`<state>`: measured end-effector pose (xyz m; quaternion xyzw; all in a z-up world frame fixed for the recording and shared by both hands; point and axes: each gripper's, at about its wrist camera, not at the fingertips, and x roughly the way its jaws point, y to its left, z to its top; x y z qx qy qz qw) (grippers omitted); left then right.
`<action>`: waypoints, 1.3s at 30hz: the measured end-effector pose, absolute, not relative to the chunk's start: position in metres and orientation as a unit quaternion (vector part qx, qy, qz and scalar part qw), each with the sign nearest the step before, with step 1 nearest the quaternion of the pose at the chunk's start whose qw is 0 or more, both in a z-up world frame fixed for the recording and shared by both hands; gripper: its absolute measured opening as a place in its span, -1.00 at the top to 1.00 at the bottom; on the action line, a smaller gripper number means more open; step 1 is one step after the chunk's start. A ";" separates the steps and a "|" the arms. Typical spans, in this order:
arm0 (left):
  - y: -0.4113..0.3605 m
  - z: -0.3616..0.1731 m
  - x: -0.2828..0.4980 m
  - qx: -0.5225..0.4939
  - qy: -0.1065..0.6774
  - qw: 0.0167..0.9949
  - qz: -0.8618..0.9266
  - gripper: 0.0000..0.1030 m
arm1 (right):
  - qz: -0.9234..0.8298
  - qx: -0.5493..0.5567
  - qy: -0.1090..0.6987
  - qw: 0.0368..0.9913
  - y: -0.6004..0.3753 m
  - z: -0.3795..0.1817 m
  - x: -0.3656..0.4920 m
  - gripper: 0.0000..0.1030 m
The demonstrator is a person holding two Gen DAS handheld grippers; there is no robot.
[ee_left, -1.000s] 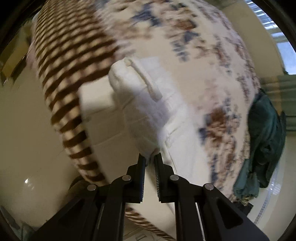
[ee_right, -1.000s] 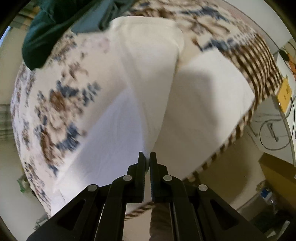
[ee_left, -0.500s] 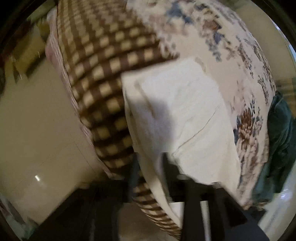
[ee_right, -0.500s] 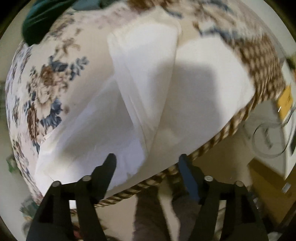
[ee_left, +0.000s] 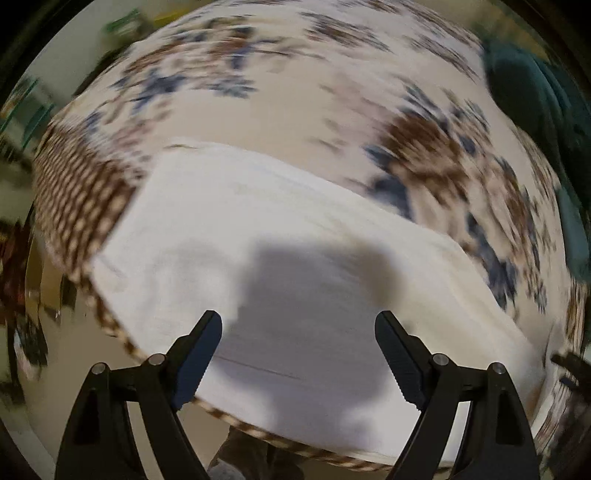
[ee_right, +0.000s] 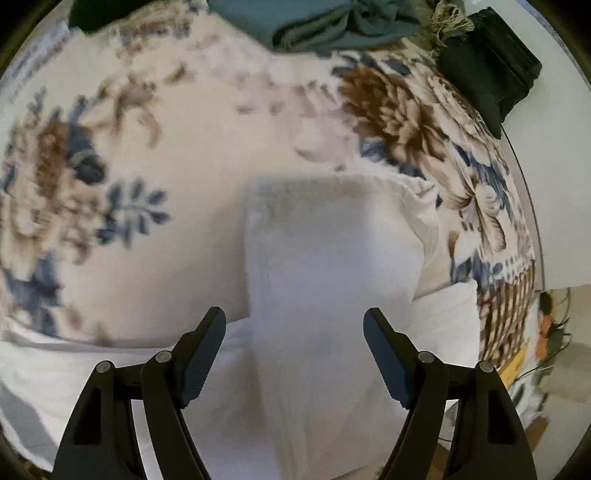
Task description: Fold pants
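White pants (ee_left: 258, 229) lie on a floral bedspread (ee_left: 295, 96), stretched along the bed's near edge in the blurred left wrist view. My left gripper (ee_left: 297, 332) is open and empty above them, and its shadow falls on the cloth. In the right wrist view the pants (ee_right: 332, 258) show a folded end lying over a lower white layer. My right gripper (ee_right: 293, 328) is open and empty just above that folded part.
Teal clothes (ee_right: 314, 22) and a dark folded garment (ee_right: 487, 70) lie at the far side of the bedspread (ee_right: 147, 147). A checked brown border (ee_left: 77, 192) marks the bed's edge, with floor beyond. Teal cloth (ee_left: 535, 103) shows at the right of the left view.
Both grippers were shut on the pants' edge a second ago. They have let go and opened wide. The pants now lie folded on the bed, and both cameras have swung round.
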<state>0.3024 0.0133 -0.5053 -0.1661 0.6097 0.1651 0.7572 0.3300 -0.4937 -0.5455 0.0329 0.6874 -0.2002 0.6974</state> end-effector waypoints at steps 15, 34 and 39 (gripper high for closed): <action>-0.090 -0.511 0.289 -0.114 0.660 0.739 0.068 -0.64 | -0.295 0.429 0.557 0.647 -0.665 -0.522 0.101 0.82; -0.119 -0.518 0.303 -0.027 0.648 0.753 0.111 -0.64 | -0.207 -0.017 0.681 0.703 -0.491 -0.582 0.355 0.26; -0.125 -0.516 0.303 -0.028 0.649 0.753 0.101 -0.64 | -0.231 0.035 0.611 0.756 -0.521 -0.541 0.301 0.90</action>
